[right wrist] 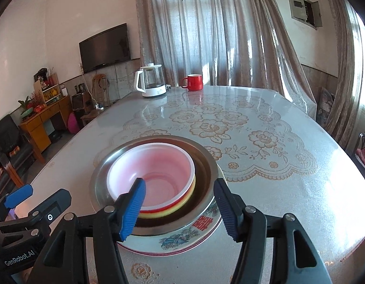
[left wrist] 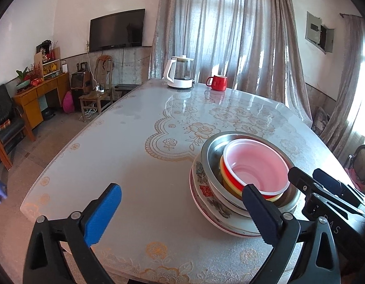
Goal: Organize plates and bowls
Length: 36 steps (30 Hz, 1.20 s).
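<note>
My left gripper (left wrist: 182, 210) is released, its jaws wide apart above the table (left wrist: 125, 165), just left of the stack. My right gripper (right wrist: 180, 206) is also released, jaws spread over the near rim of the pink bowl (right wrist: 154, 172), which sits in the steel bowl (right wrist: 206, 165) on the flowered plates (right wrist: 182, 239).

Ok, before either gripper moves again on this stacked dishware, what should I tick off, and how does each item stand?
1. Left gripper open, nothing held: ok.
2. Right gripper open, straddling the stack's near rim: ok.
3. Pink-lined red plastic bowl nested in the steel basin: ok.
4. Basin centred on the patterned ceramic plates: not ok, plates protrude toward the camera.
5. How many plates lie underneath: cannot tell.
6. Red mug and white kettle far from stack: ok.
</note>
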Tool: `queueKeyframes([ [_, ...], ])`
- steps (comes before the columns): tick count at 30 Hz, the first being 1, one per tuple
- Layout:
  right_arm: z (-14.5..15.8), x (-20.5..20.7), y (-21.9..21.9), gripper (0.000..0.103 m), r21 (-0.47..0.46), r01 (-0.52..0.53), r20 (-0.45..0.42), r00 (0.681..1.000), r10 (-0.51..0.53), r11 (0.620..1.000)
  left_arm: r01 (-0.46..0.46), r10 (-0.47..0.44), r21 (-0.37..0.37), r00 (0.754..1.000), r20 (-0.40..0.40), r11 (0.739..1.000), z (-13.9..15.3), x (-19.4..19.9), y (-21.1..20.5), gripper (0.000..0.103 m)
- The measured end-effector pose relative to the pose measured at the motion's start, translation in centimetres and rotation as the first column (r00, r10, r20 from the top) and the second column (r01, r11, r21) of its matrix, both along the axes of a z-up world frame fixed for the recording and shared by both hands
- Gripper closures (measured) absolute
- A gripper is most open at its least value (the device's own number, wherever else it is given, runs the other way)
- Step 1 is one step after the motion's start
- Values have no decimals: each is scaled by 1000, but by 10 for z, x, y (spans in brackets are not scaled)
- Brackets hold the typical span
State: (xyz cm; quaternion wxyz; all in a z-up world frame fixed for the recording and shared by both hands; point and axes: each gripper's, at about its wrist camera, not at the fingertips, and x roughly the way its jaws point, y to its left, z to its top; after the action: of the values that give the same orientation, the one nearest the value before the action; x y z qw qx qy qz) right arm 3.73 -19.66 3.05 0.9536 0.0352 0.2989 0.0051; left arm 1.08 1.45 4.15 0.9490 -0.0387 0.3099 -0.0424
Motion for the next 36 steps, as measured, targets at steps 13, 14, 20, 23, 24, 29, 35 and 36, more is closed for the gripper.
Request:
queueKeyframes([
  [13, 1, 0, -1, 42, 5, 3, -3, 1000, -3, 1000, 8, -8, 16, 1000, -3, 1000, -1, 0, -4, 0],
  [14, 0, 0, -2, 42, 5, 4, -3, 1000, -4, 1000, 7, -7, 18, 1000, -2, 1000, -1, 0, -4, 0],
  [20, 2, 2, -2, 42, 5, 4, 1, 1000, -4, 1000, -15, 15, 21, 1000, -4, 1000, 0, -1, -4, 0],
  [23, 2, 2, -2, 42, 5, 6, 0, 1000, -6, 1000, -29, 29, 18, 1000, 4, 999, 2, -2, -2, 0],
  [24, 2, 2, -3, 42, 6, 7, -1, 1000, -7, 1000, -34, 34, 18, 999, 7, 999, 2, -2, -2, 0],
  [29, 2, 2, -4, 42, 5, 8, 0, 1000, -8, 1000, -43, 43, 34, 999, 8, 999, 2, 0, 0, 0],
  [35, 3, 3, -5, 42, 4, 10, 0, 1000, -10, 1000, -29, 28, 35, 1000, 10, 999, 3, 1, -2, 0],
  [36, 3, 3, -5, 42, 4, 10, -1, 1000, -10, 1000, -26, 26, 34, 1000, 8, 999, 3, 2, -2, 0],
])
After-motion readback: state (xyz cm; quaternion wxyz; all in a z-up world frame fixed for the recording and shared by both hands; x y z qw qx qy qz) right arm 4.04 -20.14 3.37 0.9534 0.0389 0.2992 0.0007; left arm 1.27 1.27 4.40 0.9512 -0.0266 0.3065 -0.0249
